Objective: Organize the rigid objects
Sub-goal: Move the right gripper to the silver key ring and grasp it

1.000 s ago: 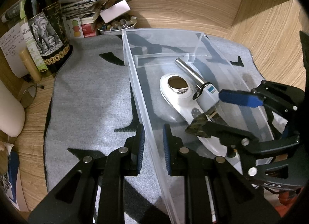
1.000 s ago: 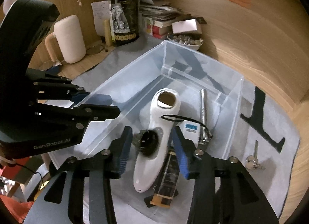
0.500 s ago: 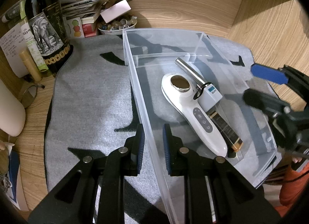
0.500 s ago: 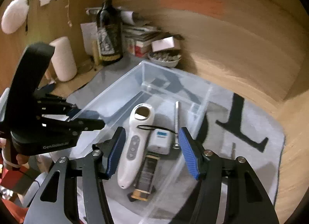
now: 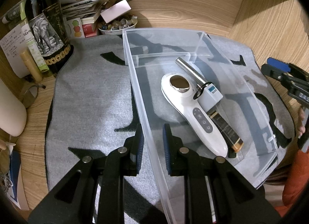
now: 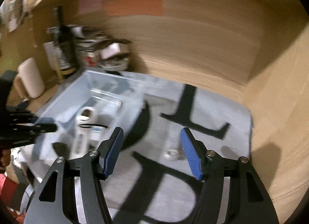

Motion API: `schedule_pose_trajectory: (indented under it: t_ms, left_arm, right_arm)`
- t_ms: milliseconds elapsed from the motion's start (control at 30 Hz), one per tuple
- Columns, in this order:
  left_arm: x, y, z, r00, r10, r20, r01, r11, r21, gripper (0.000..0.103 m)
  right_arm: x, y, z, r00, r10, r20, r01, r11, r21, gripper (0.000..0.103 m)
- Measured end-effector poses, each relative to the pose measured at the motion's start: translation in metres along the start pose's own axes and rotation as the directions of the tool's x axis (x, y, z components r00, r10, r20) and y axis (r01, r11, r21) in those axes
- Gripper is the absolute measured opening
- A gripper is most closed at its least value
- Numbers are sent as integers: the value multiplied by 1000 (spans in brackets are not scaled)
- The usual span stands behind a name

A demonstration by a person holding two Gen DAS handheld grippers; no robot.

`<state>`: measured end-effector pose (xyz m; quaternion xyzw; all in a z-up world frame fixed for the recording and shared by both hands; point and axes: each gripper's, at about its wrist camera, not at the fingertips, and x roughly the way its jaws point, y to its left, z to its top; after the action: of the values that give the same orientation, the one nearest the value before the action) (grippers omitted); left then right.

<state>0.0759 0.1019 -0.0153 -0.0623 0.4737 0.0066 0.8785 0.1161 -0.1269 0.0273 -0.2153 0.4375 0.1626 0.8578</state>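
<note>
A clear plastic bin stands on a grey mat. In it lie a white handheld device, a silver metal tube, a small white box with a black loop and a dark bar with a gold end. My left gripper is shut on the bin's near wall. My right gripper is open and empty, above the mat to the right of the bin. A small silver key-like object lies on the mat between its fingers; the view is blurred.
A dark wine bottle, stacked papers and a bowl of small items stand at the back left. A cream cylinder is at the left edge. Wooden walls close the back and right. The grey mat has black letters.
My right gripper let go of a dark object in the bin, opened, lifted out and swung right over the mat. My left gripper has stayed on the bin wall.
</note>
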Motion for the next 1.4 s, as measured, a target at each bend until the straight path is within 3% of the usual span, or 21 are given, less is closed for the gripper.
schedule_pose_trajectory:
  t_ms: [300, 533, 600, 700, 867, 933, 1000, 1400]
  left_arm:
    - [0, 0, 0, 1000, 3, 0, -3, 1000, 5, 18]
    - [0, 1, 0, 1000, 2, 0, -2, 1000, 4, 18]
    - [0, 1, 0, 1000, 3, 0, -3, 1000, 5, 18]
    - [0, 0, 0, 1000, 2, 1, -2, 1000, 4, 18]
    - [0, 1, 0, 1000, 2, 1, -2, 1000, 4, 18]
    - [0, 1, 0, 1000, 4, 1, -4, 1000, 5, 18]
    - [0, 0, 0, 1000, 3, 0, -3, 1000, 4, 18]
    - [0, 0, 0, 1000, 4, 1, -4, 1000, 5, 18]
  right_arm:
    - [43, -36, -25, 988, -7, -152, 21, 996, 88, 60]
    - [71, -27, -35, 974, -6, -227, 17, 999, 44, 62]
    - [78, -24, -34, 971, -37, -237, 43, 999, 17, 68]
    - [83, -26, -34, 969, -57, -239, 61, 998, 12, 71]
    - [88, -41, -35, 974, -9, -226, 29, 996, 86, 71]
    - [88, -42, -35, 976, -11, -216, 33, 995, 97, 68]
    - [87, -42, -35, 977, -14, -212, 35, 995, 93, 58]
    - [61, -33, -26, 991, -23, -133, 35, 995, 90, 58]
